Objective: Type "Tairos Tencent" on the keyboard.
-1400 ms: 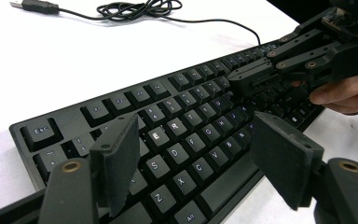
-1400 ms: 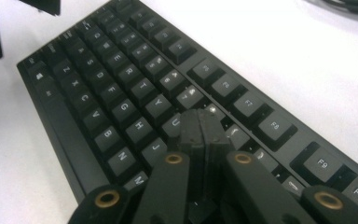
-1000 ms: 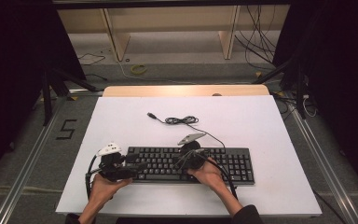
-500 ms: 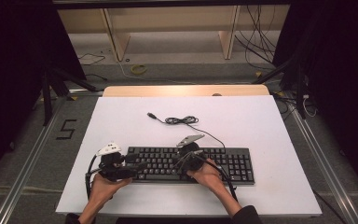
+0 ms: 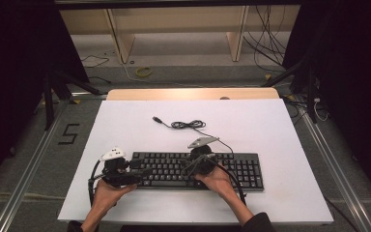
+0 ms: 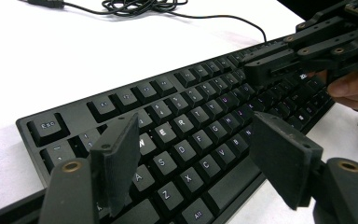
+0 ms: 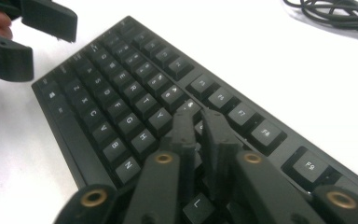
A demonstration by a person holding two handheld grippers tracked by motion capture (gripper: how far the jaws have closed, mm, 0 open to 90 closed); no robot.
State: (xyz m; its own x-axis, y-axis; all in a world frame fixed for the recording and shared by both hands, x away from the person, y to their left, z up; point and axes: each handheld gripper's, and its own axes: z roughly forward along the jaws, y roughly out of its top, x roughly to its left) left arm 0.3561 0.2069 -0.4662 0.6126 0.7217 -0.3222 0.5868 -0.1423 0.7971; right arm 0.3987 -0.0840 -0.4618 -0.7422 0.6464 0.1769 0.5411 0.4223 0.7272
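Note:
A black keyboard (image 5: 174,170) lies near the front of the white table (image 5: 270,125), its cable (image 5: 186,124) coiled behind it. My left gripper (image 5: 142,168) hovers open over the keyboard's left end, its jaws wide apart above the letter keys (image 6: 193,135) with nothing between them. My right gripper (image 5: 186,162) is low over the middle keys. Its jaws (image 7: 198,119) have just been opening and stand a narrow gap apart, with nothing between them. The right gripper view shows the left gripper (image 7: 37,42) at the top left, and the left gripper view shows the right gripper (image 6: 251,70) over the keyboard (image 6: 186,121).
A wooden strip (image 5: 193,93) runs along the table's far edge. Beyond it are a shelf unit, loose floor cables and black stand legs. A "5" mark (image 5: 68,134) is on the floor at the left. Bare white table lies behind and to the right of the keyboard.
The right gripper has shifted a little over the keys. The left gripper and the keyboard have stayed put.

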